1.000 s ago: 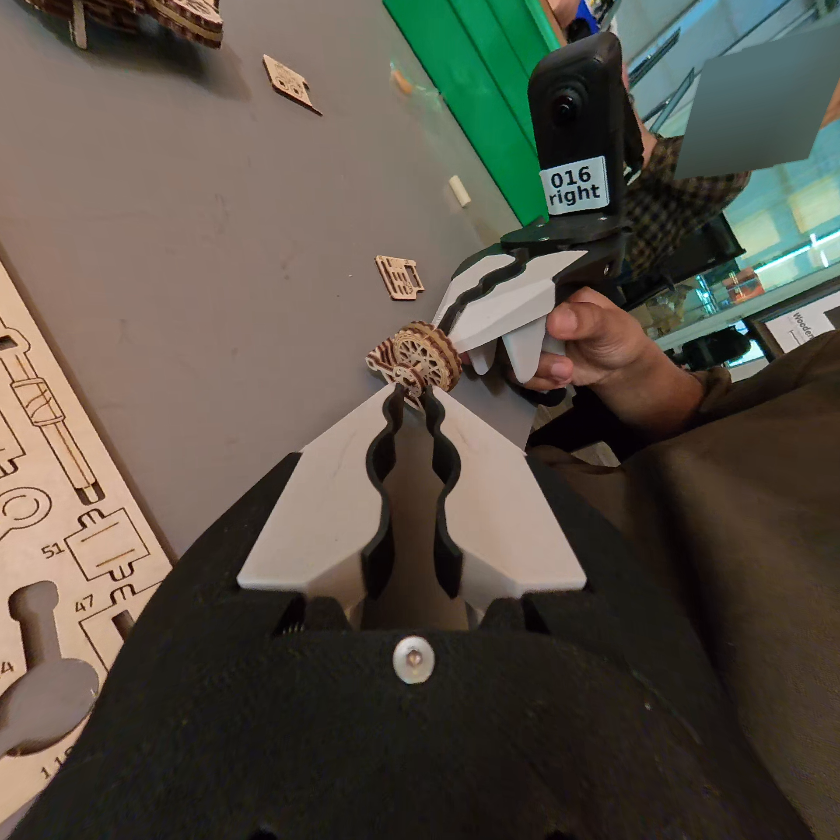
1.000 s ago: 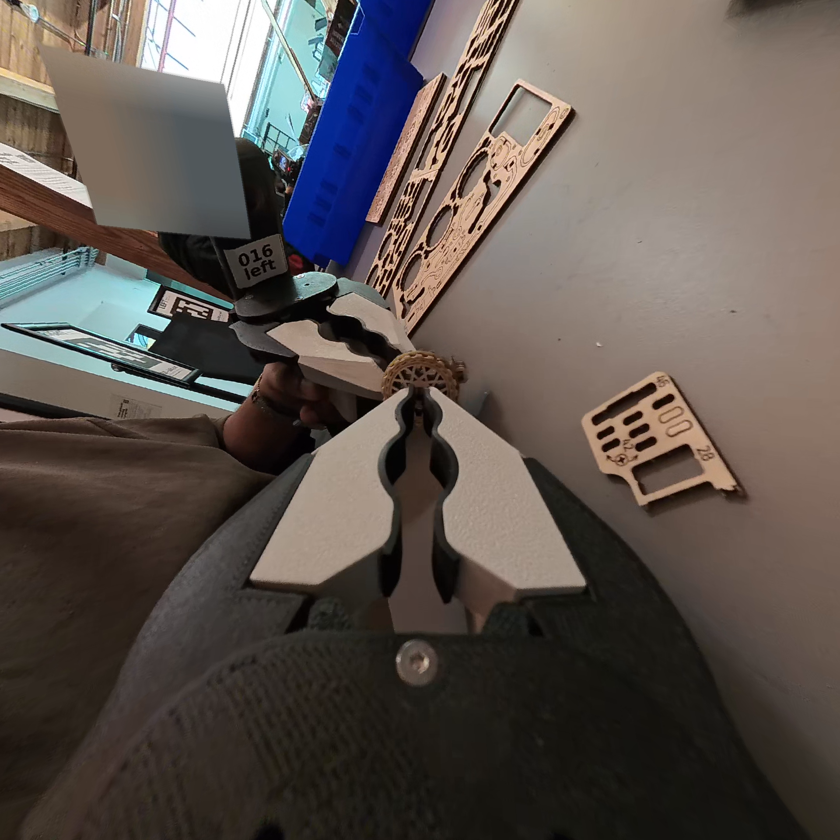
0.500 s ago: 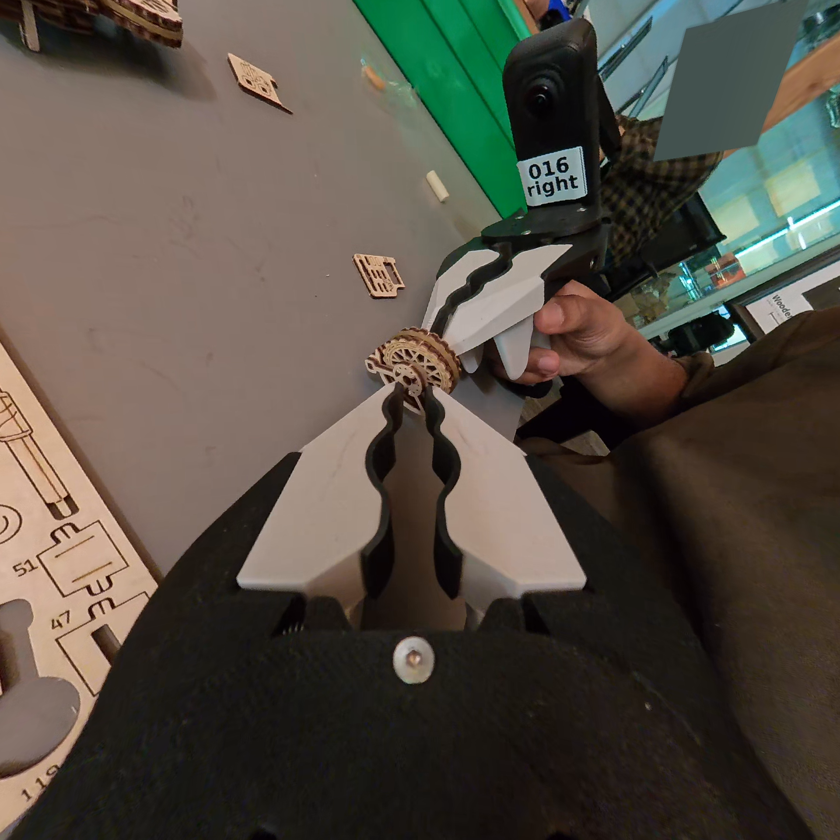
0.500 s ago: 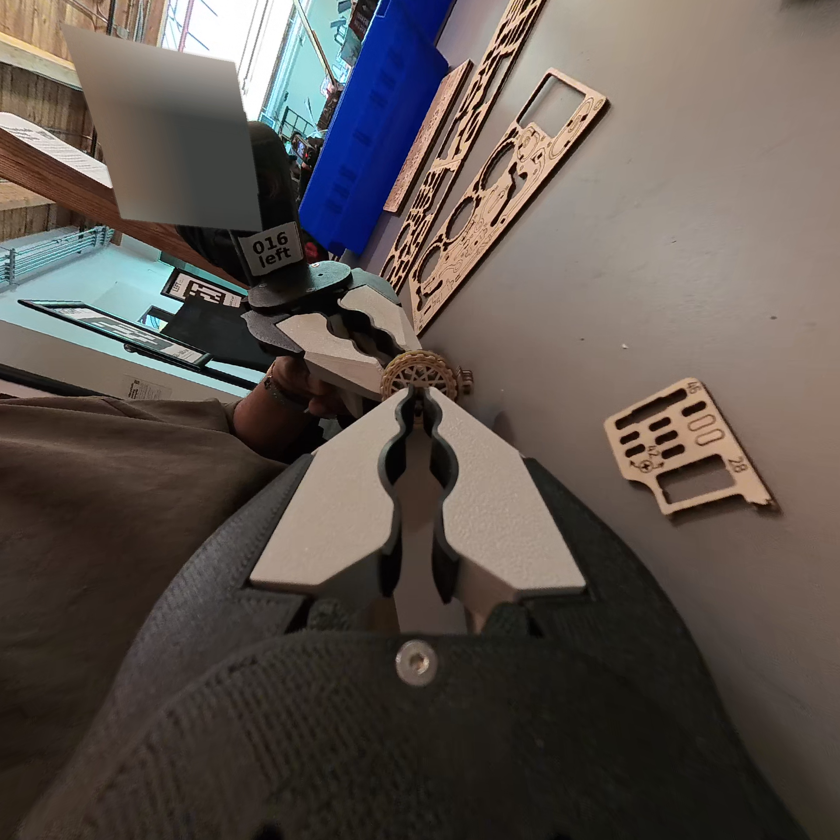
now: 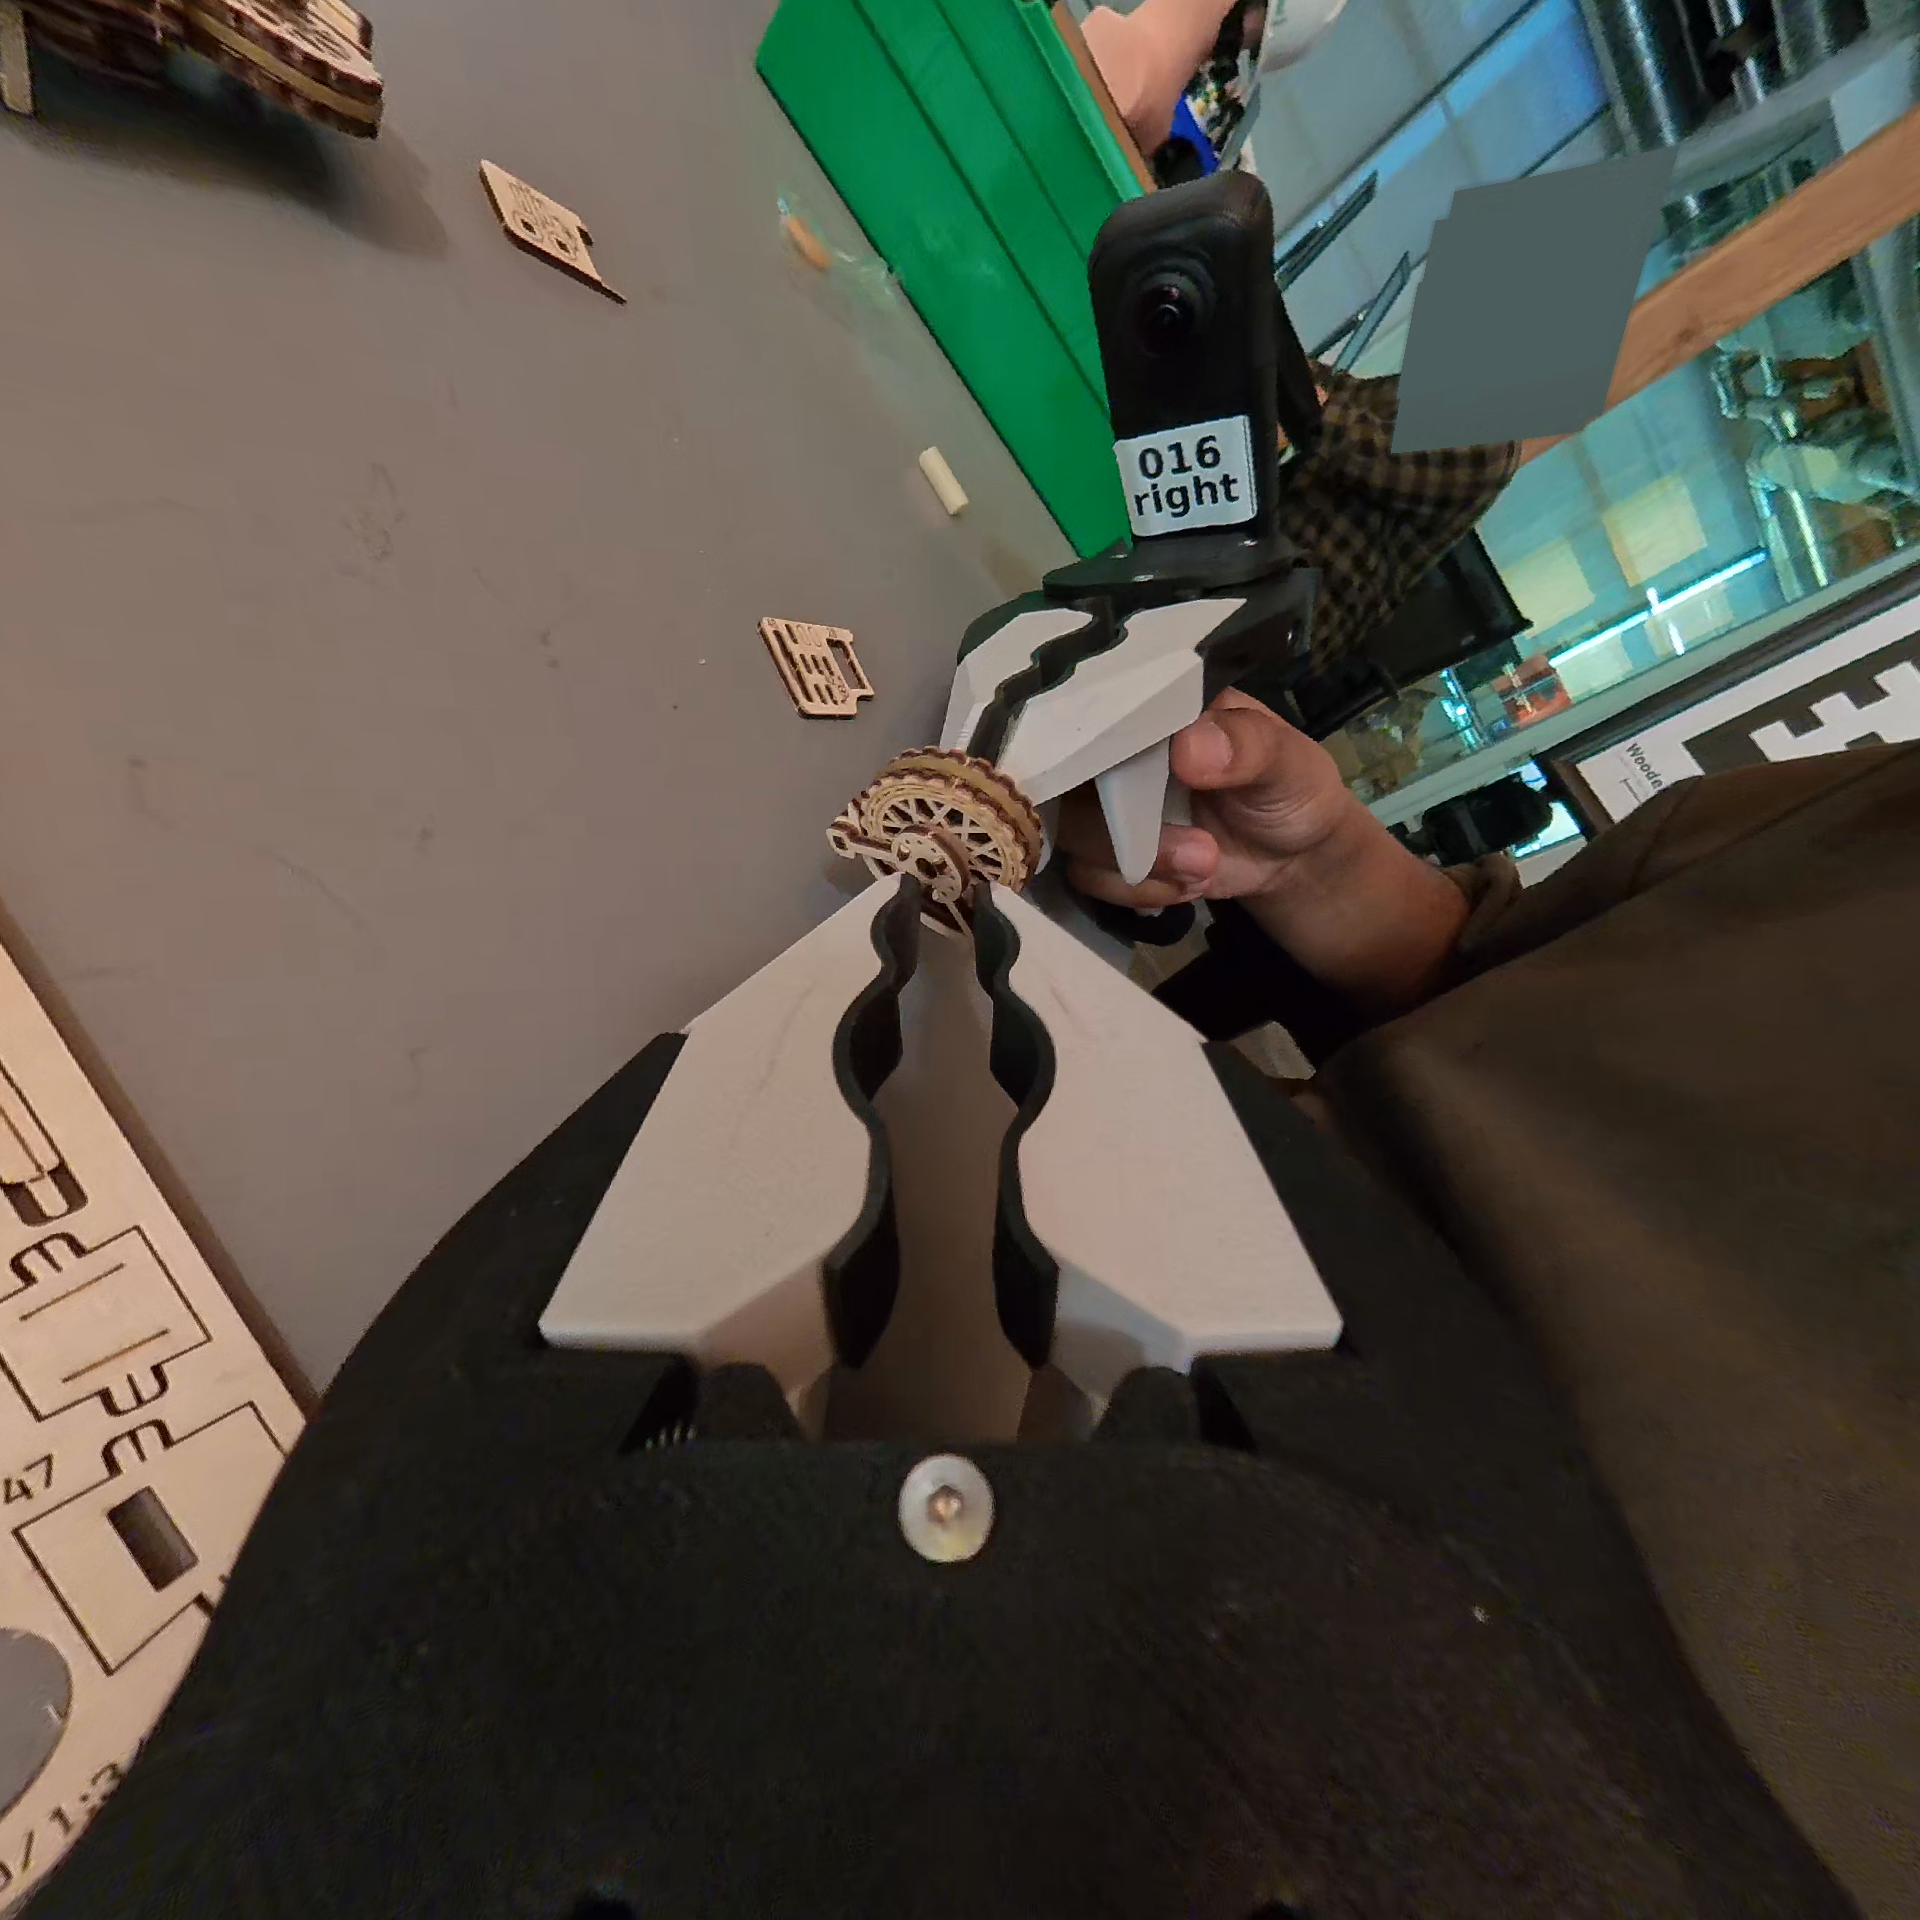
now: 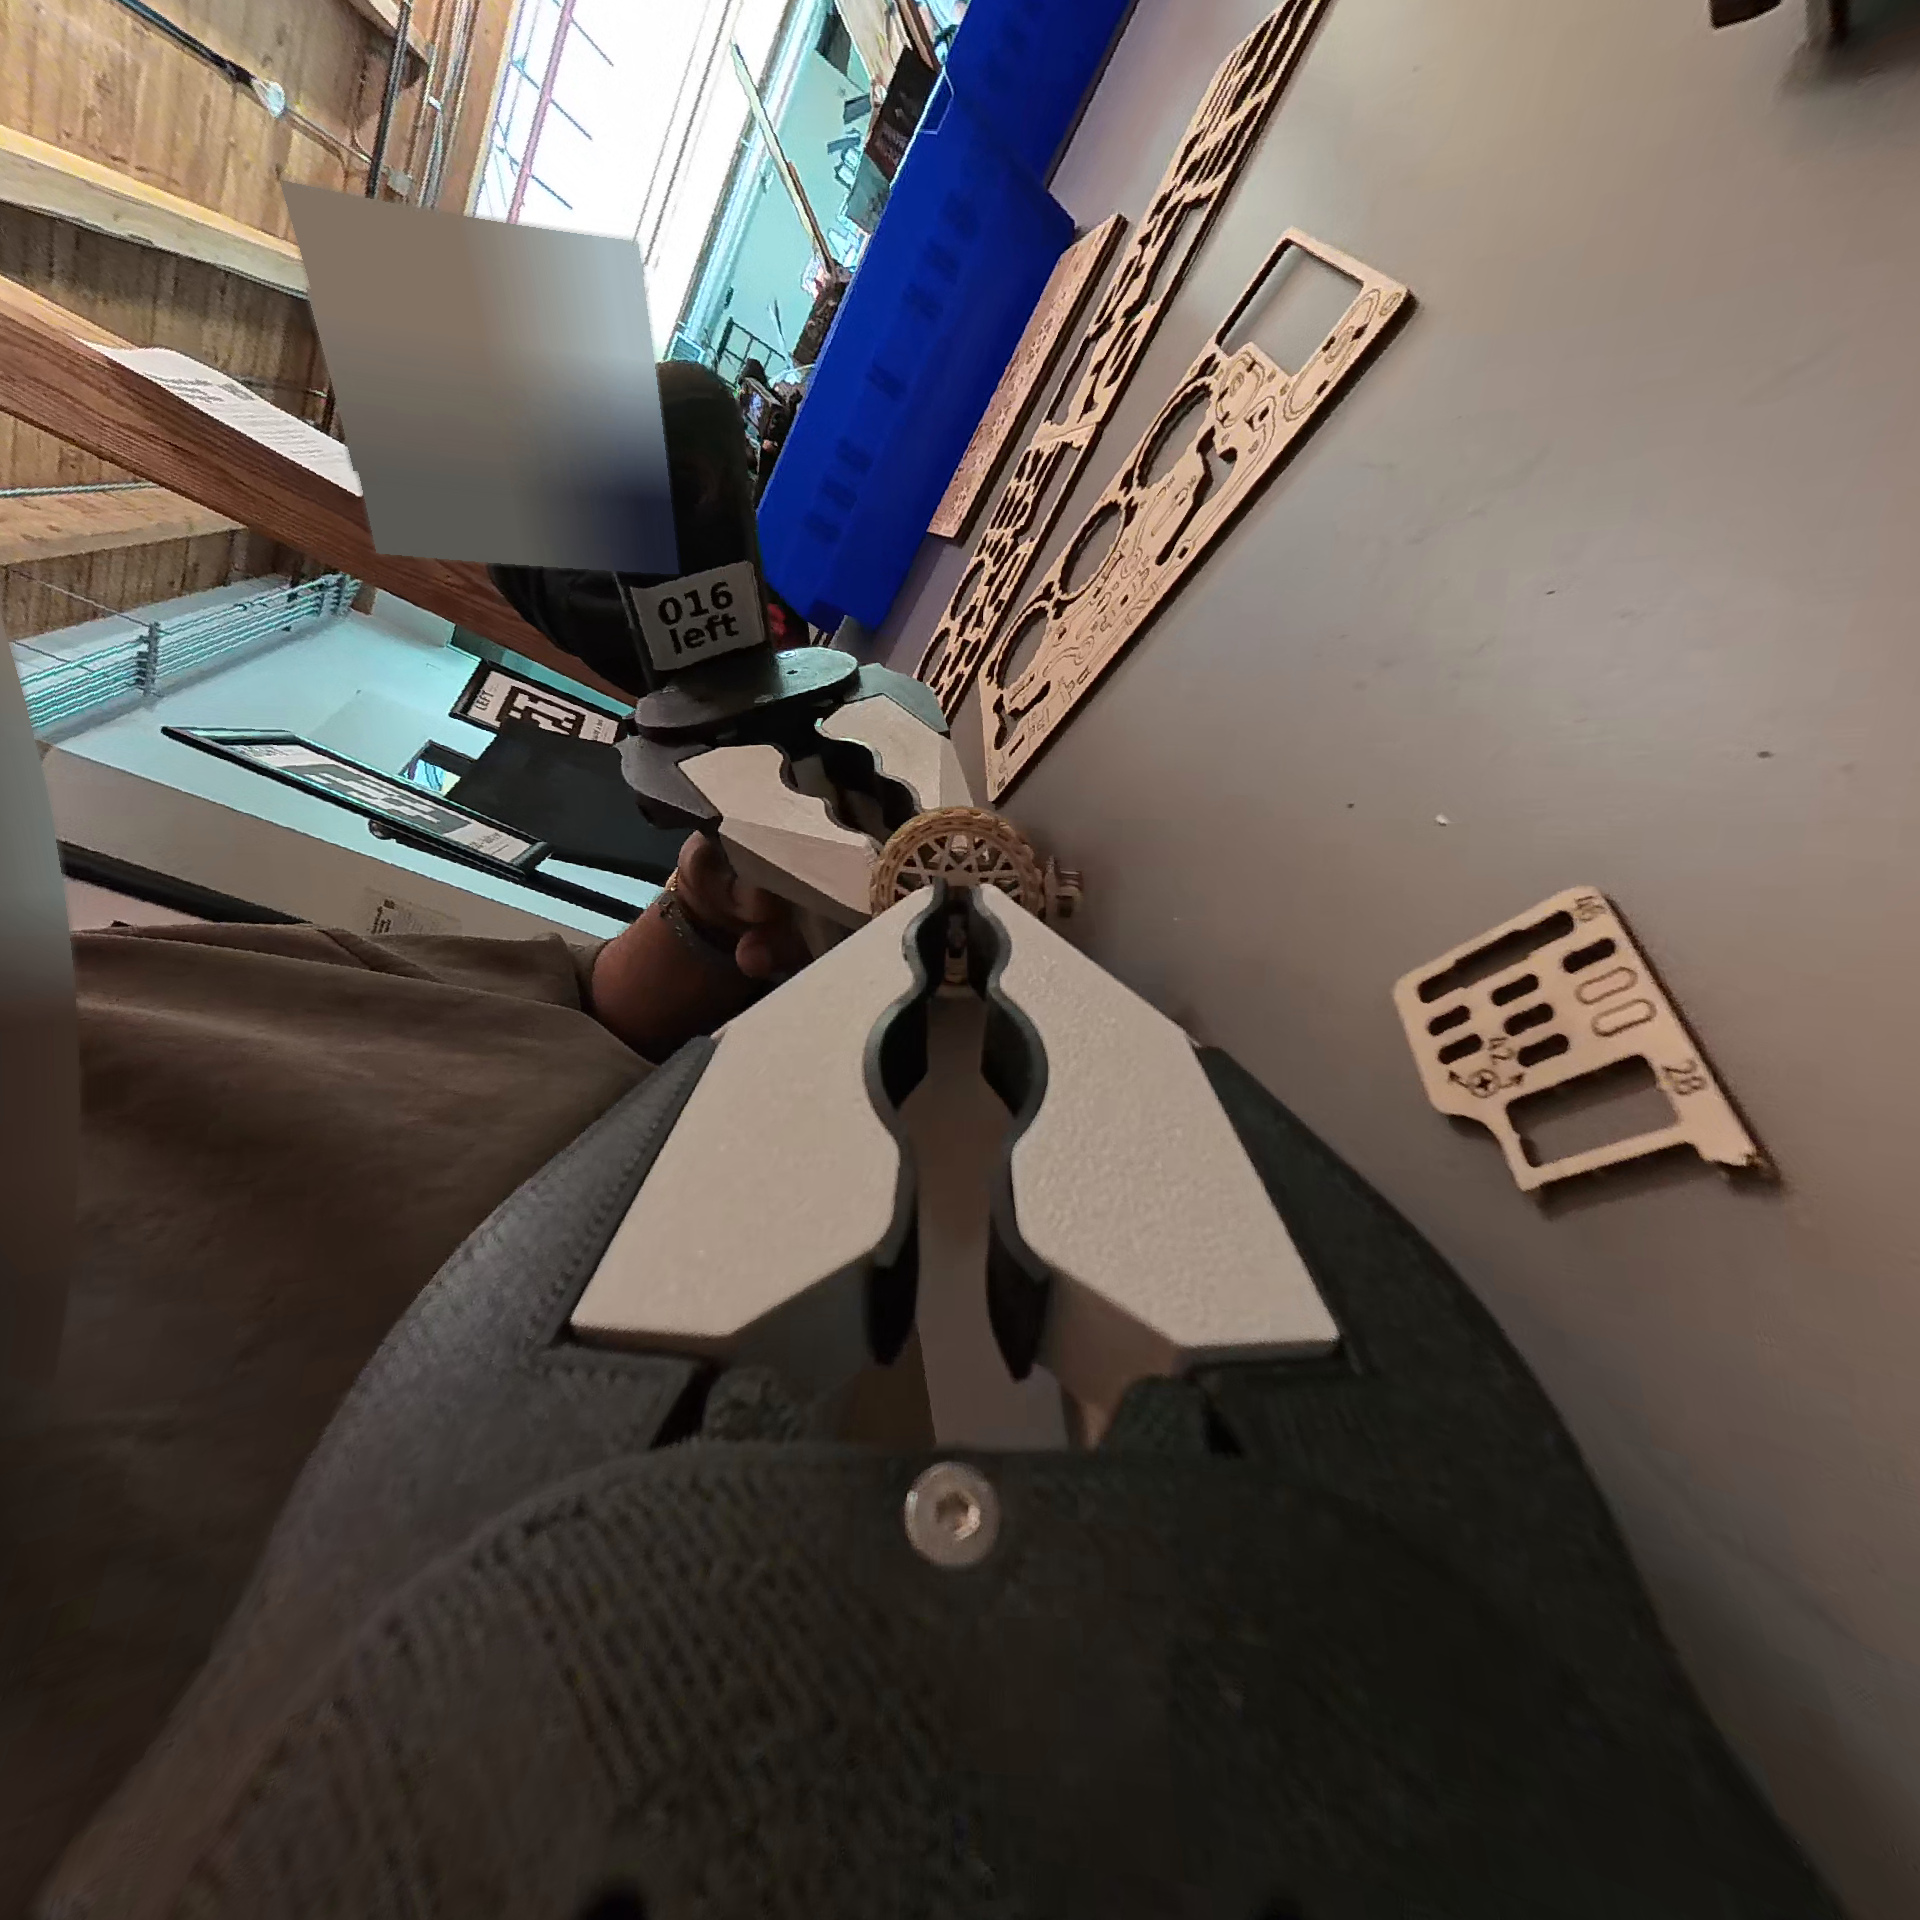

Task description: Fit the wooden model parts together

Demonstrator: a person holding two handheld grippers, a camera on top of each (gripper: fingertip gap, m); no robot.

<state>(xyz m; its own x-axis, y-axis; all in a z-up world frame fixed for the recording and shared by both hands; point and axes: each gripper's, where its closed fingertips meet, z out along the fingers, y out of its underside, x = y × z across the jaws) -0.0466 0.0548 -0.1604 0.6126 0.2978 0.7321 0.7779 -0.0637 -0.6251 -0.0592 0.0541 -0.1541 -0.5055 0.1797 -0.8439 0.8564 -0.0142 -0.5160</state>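
Observation:
A small round wooden wheel assembly with spoked faces and a toothed rim is held in the air over the grey table, near its front edge. My left gripper is shut on a small hub disc at the wheel's near side. My right gripper comes from the far side and is shut on the same wheel. In the right wrist view my right gripper pinches the wheel, and the left gripper meets it from behind left. A hand holds each gripper.
A small slotted wooden plate lies on the table, also in the right wrist view. Another small piece and a partly built model lie farther back. Plywood sheets, a green bin and a blue bin line the edges. My two grippers' fingertips are within a few centimetres of each other.
Both grippers stay shut on the wheel. The pair has shifted slightly over the table, and the wheel's spoked face with its small hub disc shows more in the left wrist view.

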